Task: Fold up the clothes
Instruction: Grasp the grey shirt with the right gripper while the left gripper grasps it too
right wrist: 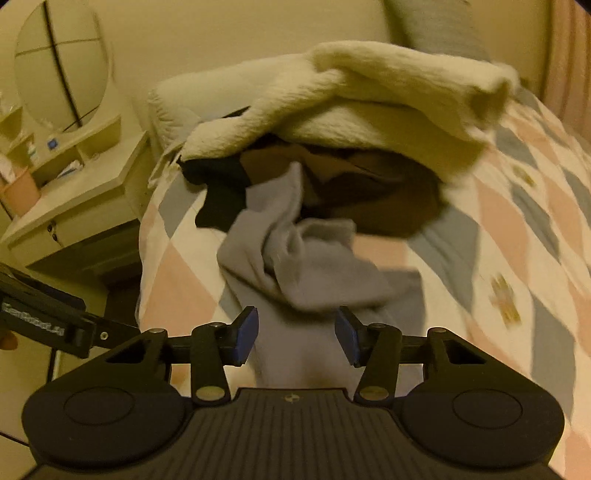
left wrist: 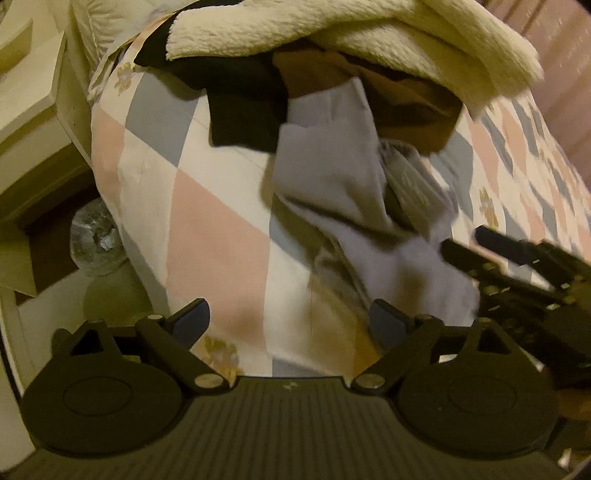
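Note:
A crumpled grey garment point(left wrist: 343, 206) point(right wrist: 295, 266) lies on the checked bed sheet point(left wrist: 207, 221) point(right wrist: 517, 229). Behind it is a heap: a cream fleece piece point(left wrist: 332, 33) point(right wrist: 369, 96) on top, with a black garment point(left wrist: 243, 110) point(right wrist: 218, 199) and a brown one point(left wrist: 406, 103) point(right wrist: 388, 199) under it. My left gripper point(left wrist: 291, 317) is open wide over the sheet, its right finger at the grey garment's near edge. My right gripper point(right wrist: 297, 332) point(left wrist: 463, 242) stands half apart, with the grey garment's near end between its blue pads point(right wrist: 245, 332). The pads do not visibly press on it.
A cream bedside cabinet point(left wrist: 33, 122) point(right wrist: 85, 192) stands left of the bed, with a round mirror point(right wrist: 62, 62) and a pink cup point(right wrist: 18, 192) on it. A glassy round object point(left wrist: 96, 240) sits on the floor by the bed's corner. The left gripper's frame point(right wrist: 40, 310) shows at the left.

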### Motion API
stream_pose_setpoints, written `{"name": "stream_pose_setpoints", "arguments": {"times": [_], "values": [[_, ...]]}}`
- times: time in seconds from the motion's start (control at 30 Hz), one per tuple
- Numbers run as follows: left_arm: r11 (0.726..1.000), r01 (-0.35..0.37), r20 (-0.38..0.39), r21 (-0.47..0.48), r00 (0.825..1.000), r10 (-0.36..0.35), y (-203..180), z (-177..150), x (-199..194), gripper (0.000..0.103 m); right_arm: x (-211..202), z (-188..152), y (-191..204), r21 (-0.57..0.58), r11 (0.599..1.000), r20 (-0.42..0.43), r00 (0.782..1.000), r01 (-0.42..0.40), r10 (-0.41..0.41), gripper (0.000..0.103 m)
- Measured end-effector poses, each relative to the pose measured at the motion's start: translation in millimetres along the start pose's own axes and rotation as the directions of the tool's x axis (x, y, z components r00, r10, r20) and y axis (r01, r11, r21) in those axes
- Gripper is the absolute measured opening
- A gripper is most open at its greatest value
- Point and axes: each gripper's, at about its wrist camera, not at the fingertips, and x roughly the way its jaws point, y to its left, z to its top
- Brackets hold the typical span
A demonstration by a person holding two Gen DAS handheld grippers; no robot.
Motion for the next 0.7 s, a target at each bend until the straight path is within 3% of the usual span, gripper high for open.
{"name": "stream_pose_setpoints", "arguments": {"times": [0.17, 0.23, 0.27, 0.4, 0.47, 0.53, 0.6, 0.7], "values": [[0.996, 0.047, 0.011, -0.078, 0.999, -0.047, -4, 44, 24, 0.091, 47, 13, 5, -0.054, 0.998, -0.012, 1.0, 0.021, -0.022, 0.051], [0.993, 0.061, 0.01, -0.101, 0.998, -0.061, -13, 62, 36, 0.089, 57, 12, 1, -0.056, 0.998, -0.016, 1.0, 0.008, -0.009, 0.032], [0.99, 0.08, 0.014, -0.113, 0.997, -0.078, -18, 70, 43, 0.089, 58, 11, -3, -0.047, 0.999, -0.021, 1.0, 0.0, -0.001, 0.009], [0.981, 0.119, 0.01, -0.154, 0.993, -0.119, -42, 94, 71, 0.081, 53, 11, -22, 0.014, 1.0, -0.02, 1.0, -0.019, 0.02, 0.007], [0.982, 0.106, -0.005, -0.154, 0.994, -0.108, -54, 100, 89, 0.077, 45, 11, -34, 0.064, 0.998, -0.009, 1.0, -0.023, 0.023, 0.007], [0.986, 0.07, -0.027, -0.152, 0.997, -0.075, -63, 102, 106, 0.06, 38, 14, -45, 0.105, 0.994, 0.004, 1.0, -0.017, 0.017, 0.007], [0.988, 0.052, -0.053, -0.144, 0.997, -0.06, -66, 101, 119, 0.026, 32, 18, -53, 0.134, 0.991, 0.016, 1.0, -0.005, 0.003, 0.007], [0.99, 0.055, -0.035, -0.131, 0.998, -0.06, -66, 95, 117, 0.006, 25, 23, -66, 0.174, 0.985, 0.029, 0.999, 0.011, -0.017, 0.007]]}}
